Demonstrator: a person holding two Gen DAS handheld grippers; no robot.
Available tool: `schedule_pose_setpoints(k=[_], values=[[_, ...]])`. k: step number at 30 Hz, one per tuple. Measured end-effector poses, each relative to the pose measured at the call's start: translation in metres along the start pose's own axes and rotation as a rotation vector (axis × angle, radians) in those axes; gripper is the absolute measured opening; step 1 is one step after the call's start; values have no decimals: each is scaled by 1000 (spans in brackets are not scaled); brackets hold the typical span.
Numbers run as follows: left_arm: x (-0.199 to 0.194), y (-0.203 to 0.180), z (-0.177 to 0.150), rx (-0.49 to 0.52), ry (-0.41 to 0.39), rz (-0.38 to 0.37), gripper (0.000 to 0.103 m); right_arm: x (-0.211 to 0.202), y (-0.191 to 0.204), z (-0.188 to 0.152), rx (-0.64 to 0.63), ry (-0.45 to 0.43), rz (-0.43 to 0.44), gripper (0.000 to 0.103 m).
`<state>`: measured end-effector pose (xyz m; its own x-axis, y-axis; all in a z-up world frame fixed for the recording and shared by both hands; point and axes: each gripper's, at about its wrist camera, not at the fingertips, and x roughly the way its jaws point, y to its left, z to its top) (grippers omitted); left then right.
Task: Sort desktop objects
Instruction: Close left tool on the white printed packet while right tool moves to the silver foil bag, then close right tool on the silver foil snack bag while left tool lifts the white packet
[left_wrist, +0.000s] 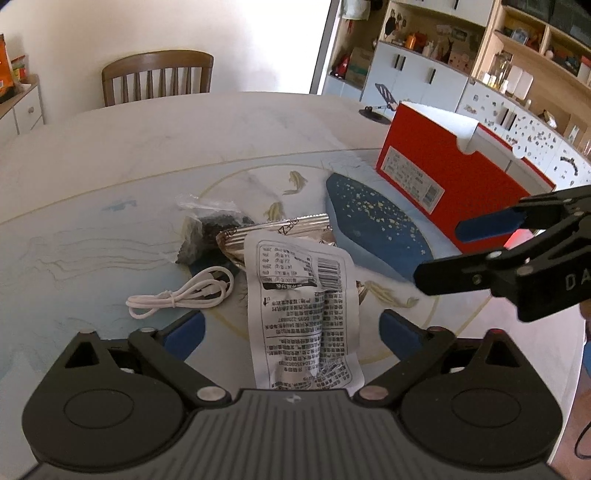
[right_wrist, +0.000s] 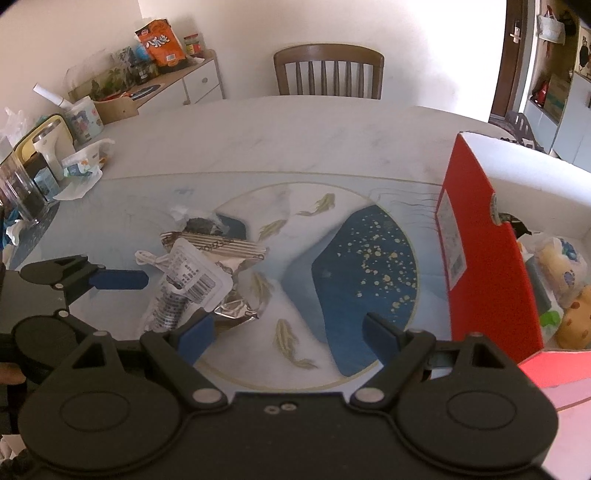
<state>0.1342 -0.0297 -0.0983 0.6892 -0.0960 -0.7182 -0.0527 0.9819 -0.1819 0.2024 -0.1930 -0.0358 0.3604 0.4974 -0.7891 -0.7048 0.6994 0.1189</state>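
Your left gripper (left_wrist: 291, 328) is wide open around the white snack packet (left_wrist: 303, 306), not gripping it. Right gripper (right_wrist: 288, 326) hangs open and empty near the red box (right_wrist: 487, 258) at the table's (right_wrist: 295, 129) right edge.

Printed packet (left_wrist: 306, 314) lies over the foil packet (left_wrist: 280, 229); cable (left_wrist: 181, 295) left of it; open box (left_wrist: 443, 173) far right.

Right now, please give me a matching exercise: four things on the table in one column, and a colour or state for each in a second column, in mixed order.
Things:
1. cable
2. box
3. printed packet
4. left gripper

States:
A. red, open at the top
B. white, coiled and tied
C. open, a packet between its fingers
D. lying on a silver foil bag

Pairs: 1-B, 2-A, 3-D, 4-C
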Motion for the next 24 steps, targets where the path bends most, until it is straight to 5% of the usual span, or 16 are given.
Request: schedule_pose_setpoints(k=[8, 14, 24], values=[[4, 2, 1, -1, 10, -40, 82, 6, 6, 2, -8, 7, 9, 87], [4, 5, -1, -17, 20, -65, 60, 10, 8, 3, -10, 14, 14, 87], [-4, 13, -4, -62, 5, -62, 59, 13, 15, 4, -17, 15, 27, 87]])
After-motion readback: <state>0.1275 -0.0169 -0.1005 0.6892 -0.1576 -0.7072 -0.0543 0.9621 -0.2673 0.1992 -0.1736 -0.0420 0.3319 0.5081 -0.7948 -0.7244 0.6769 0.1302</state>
